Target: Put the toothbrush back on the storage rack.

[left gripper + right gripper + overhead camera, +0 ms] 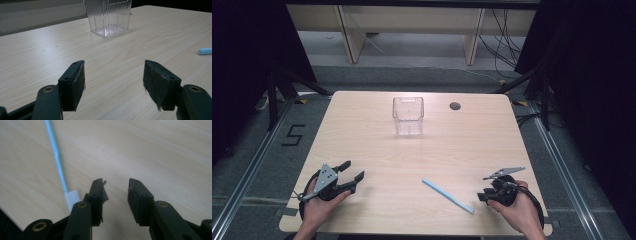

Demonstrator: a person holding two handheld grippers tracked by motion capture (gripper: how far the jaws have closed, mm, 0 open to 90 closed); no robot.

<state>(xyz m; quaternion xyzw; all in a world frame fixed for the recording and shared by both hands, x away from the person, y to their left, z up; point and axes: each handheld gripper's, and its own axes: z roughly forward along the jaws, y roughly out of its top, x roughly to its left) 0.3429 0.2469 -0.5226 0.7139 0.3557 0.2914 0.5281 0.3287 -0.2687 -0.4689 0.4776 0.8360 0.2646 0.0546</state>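
Beside the right gripper (115,182) lies a slim toothbrush (447,195) (seemingly pale-blue plastic).

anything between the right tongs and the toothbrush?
Nothing visible. The right tongs sit open, just beside the brush end of the blue toothbrush, with bare table between them. In the right gripper view the toothbrush lies just outside one jaw.
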